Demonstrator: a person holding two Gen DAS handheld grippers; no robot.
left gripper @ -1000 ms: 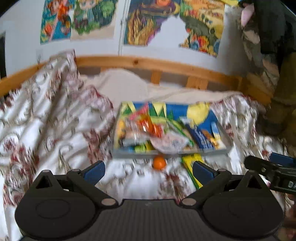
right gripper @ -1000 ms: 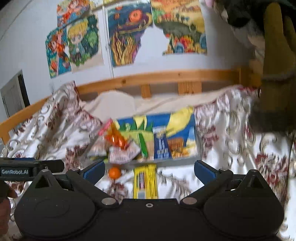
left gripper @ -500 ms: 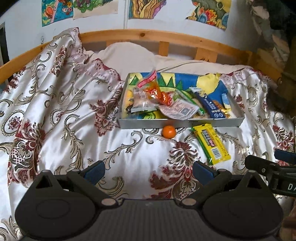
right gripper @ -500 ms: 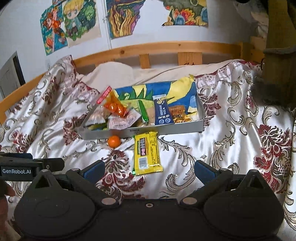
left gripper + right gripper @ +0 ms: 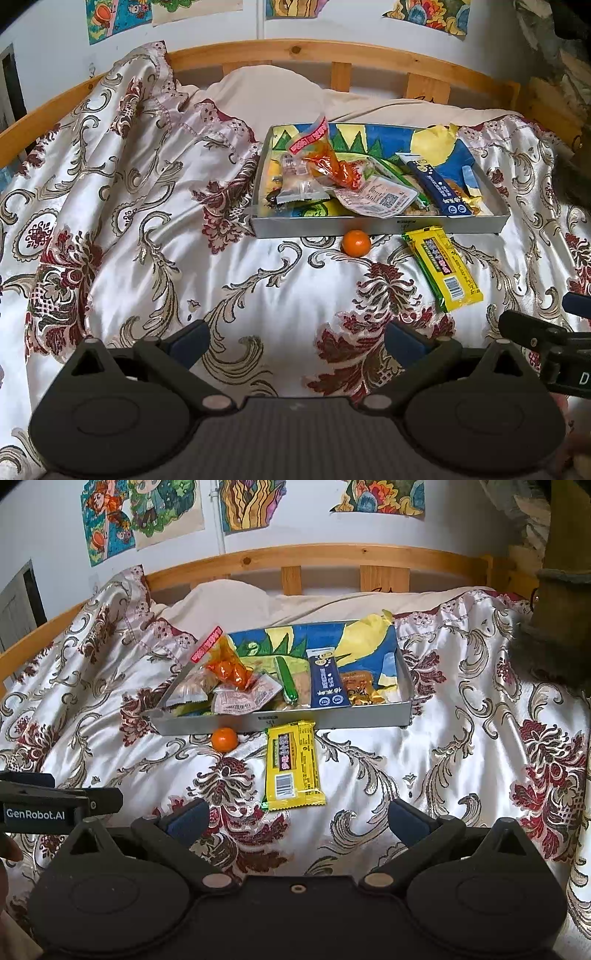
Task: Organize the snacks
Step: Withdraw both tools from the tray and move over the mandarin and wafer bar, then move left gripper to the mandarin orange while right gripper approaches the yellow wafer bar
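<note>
Satin bedspread point(image 5: 155, 206), glossy white with swirling gold and maroon flowers, lies in soft folds over a bed with a wooden rail point(image 5: 321, 554). Ahead of both pairs of fingers sits a shallow rectangular tray point(image 5: 288, 720) with thin grey walls and a painted blue, yellow and green floor. Crinkly packets fill it: a clear bag of orange pieces point(image 5: 229, 670), a flat pale sachet point(image 5: 243, 699), a slim green stick point(image 5: 286, 679), a dark blue bar wrapper point(image 5: 327, 681) and a gold foil packet point(image 5: 360, 692).

Just outside the tray's near wall rests a small round orange fruit point(image 5: 355, 242), close to or touching the wall, I cannot tell which. Beside it, toward the right gripper, a flat yellow wrapper point(image 5: 293, 766) with a barcode lies on the fabric, between the tray and the right gripper's fingers.

Left gripper point(image 5: 295, 339) hovers low over the bedspread, pointing toward the tray, its blue-padded fingers point(image 5: 188, 338) spread wide and holding nothing. Right gripper point(image 5: 297, 819) is level beside it, aimed at the yellow wrapper, fingers point(image 5: 406, 819) equally wide apart and bare, touching nothing.
</note>
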